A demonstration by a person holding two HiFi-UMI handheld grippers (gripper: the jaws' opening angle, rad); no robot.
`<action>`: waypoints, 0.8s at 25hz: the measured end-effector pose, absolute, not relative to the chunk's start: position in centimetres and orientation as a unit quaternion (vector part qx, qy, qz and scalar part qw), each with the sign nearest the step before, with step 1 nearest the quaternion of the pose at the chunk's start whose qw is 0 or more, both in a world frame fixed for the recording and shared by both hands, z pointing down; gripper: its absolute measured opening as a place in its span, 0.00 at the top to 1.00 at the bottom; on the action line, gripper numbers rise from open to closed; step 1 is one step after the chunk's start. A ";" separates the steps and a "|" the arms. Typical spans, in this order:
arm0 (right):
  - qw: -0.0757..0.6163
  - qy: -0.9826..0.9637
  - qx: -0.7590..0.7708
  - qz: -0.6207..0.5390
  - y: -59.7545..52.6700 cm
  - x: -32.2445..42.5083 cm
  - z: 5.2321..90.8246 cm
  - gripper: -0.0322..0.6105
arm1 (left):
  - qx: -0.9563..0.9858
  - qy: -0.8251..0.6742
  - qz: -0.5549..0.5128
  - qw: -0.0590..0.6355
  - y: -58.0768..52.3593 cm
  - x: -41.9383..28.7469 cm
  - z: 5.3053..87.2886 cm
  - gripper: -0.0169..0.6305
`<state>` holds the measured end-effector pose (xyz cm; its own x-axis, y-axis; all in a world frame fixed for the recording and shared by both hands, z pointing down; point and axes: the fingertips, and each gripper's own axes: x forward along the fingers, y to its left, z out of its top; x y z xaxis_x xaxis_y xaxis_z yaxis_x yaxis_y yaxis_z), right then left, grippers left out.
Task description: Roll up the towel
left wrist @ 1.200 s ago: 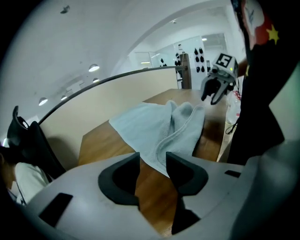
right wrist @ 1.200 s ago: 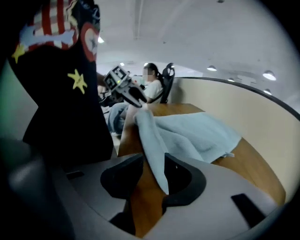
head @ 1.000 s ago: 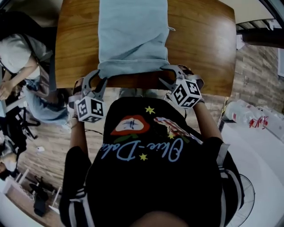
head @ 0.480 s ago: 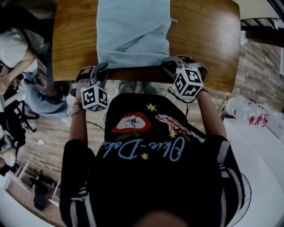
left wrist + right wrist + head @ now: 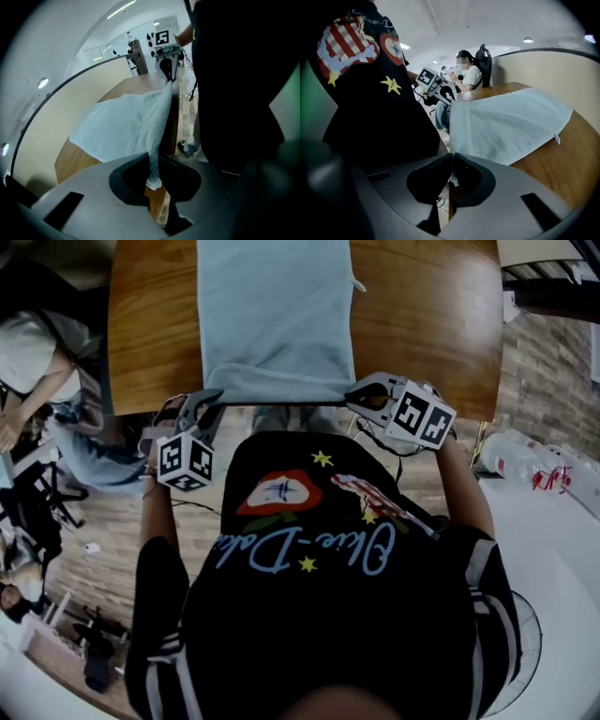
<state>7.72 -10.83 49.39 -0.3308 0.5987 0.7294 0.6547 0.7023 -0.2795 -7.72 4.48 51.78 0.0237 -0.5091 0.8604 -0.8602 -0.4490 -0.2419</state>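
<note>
A light blue towel (image 5: 272, 315) lies lengthwise on the wooden table (image 5: 422, 324), its near edge at the table's front edge. My left gripper (image 5: 212, 401) is shut on the towel's near left corner, and the hem (image 5: 154, 159) runs taut between its pads. My right gripper (image 5: 364, 396) is shut on the near right corner, where a thin bit of cloth (image 5: 452, 178) shows between the closed jaws. Both pairs of jaws have just been closing on the towel. Each gripper view shows the other gripper across the stretched edge: the right gripper (image 5: 167, 70) and the left gripper (image 5: 440, 91).
A person sits at the table's left end (image 5: 37, 362), also seen in a chair (image 5: 469, 70). Plastic bottles (image 5: 525, 460) stand on a white surface (image 5: 553, 549) at the right. My own dark shirt (image 5: 319, 596) fills the near side.
Both grippers stood open at the towel's near corners; now each is shut on its corner. The near edge is pulled straight and the towel's folds have flattened. The right gripper has shifted rightward.
</note>
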 end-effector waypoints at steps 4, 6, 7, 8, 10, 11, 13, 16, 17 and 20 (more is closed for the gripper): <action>0.435 -0.793 -0.425 0.034 -9.3 8.9 47.4 0.93 | 0.714 -0.476 0.479 0.185 5.3 -7.1 51.1 0.91; 0.429 -0.791 -0.433 0.062 -9.1 8.7 46.6 0.93 | 0.717 -0.481 0.467 0.191 5.6 -7.3 50.8 0.91; 0.424 -0.794 -0.429 0.072 -9.4 8.3 46.3 0.93 | 0.717 -0.485 0.460 0.196 5.6 -7.5 50.7 0.91; 0.419 -0.800 -0.422 0.081 -9.9 7.8 46.2 0.92 | 0.717 -0.489 0.455 0.200 5.6 -7.7 50.7 0.91; 0.415 -0.809 -0.405 0.096 -11.2 6.6 46.4 0.92 | 0.715 -0.493 0.449 0.208 5.4 -8.1 50.8 0.91; 0.416 -0.811 -0.399 0.101 -11.8 6.1 46.6 0.92 | 0.716 -0.492 0.445 0.215 5.2 -8.1 50.9 0.91; 0.419 -0.815 -0.388 0.105 -13.1 5.1 47.0 0.92 | 0.722 -0.487 0.431 0.235 4.9 -8.2 51.1 0.91; 0.418 -0.824 -0.365 0.114 -14.7 3.3 47.5 0.92 | 0.730 -0.474 0.413 0.268 4.7 -8.5 51.5 0.91; 0.418 -0.827 -0.356 0.116 -15.2 2.7 47.7 0.92 | 0.732 -0.471 0.407 0.277 4.5 -8.7 51.7 0.91; 0.425 -0.834 -0.337 0.102 -16.4 1.3 48.5 0.92 | 0.739 -0.458 0.389 0.304 4.0 -9.2 51.8 0.91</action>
